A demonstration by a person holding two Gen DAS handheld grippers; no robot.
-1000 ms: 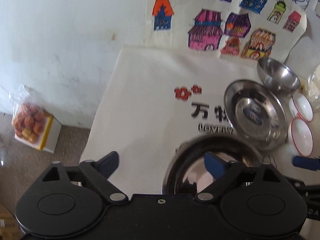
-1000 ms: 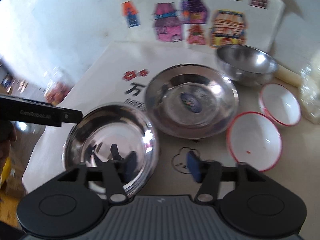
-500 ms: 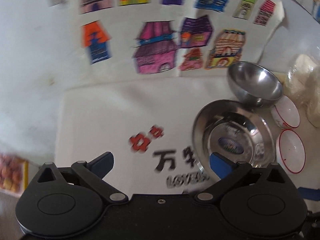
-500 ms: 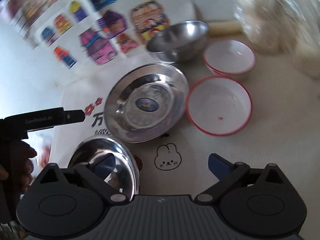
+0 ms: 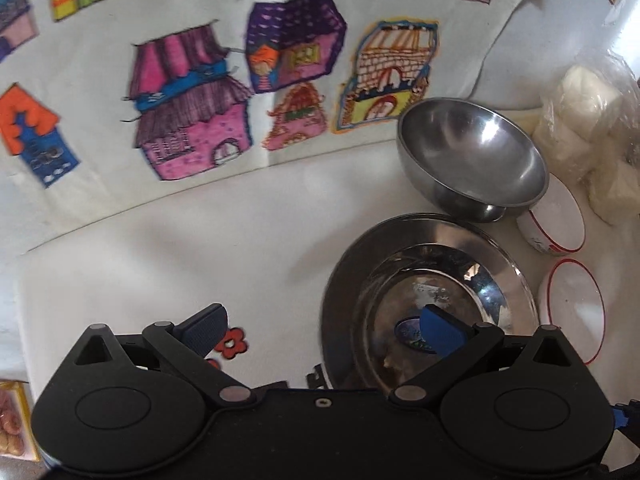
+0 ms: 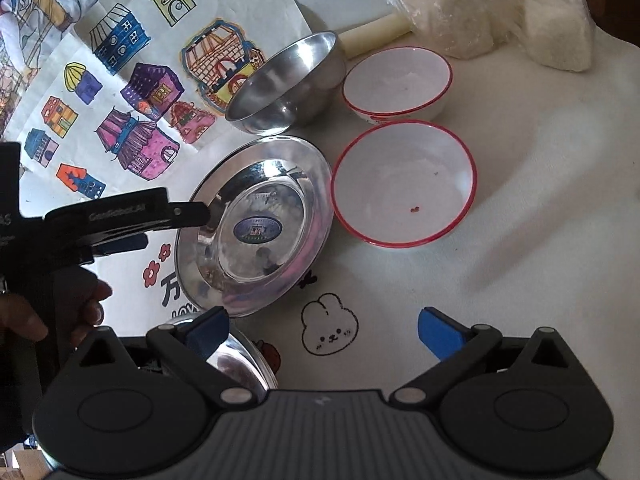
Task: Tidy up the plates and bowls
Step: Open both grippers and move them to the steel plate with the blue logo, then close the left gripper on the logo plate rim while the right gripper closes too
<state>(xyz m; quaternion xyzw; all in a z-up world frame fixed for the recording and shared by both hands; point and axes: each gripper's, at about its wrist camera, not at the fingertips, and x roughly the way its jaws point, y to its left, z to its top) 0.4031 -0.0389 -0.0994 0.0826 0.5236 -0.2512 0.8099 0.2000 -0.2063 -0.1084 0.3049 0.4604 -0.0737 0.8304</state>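
Steel dominates the cloth-covered table (image 6: 540, 160): a wide steel plate (image 6: 256, 224) with an oval blue sticker at its centre sits mid-table, a steel bowl (image 6: 292, 80) just behind it toward the back edge beside the coloured house drawings (image 5: 192, 128). Two red-rimmed white bowls stand to the plate's right, the nearer bowl (image 6: 404, 184) just beside its rim, the farther bowl (image 6: 398, 80) next to the steel bowl. A second steel plate (image 6: 240, 364) lies at the near edge, partly hidden. The left gripper (image 5: 324, 326) hangs over the plate's left rim, jaws spread wide and holding nothing. The right gripper (image 6: 324, 332) hovers above a printed bunny (image 6: 330, 330), jaws likewise wide and empty. A plastic bag of white blocks (image 6: 500, 4) rests in the back right corner.
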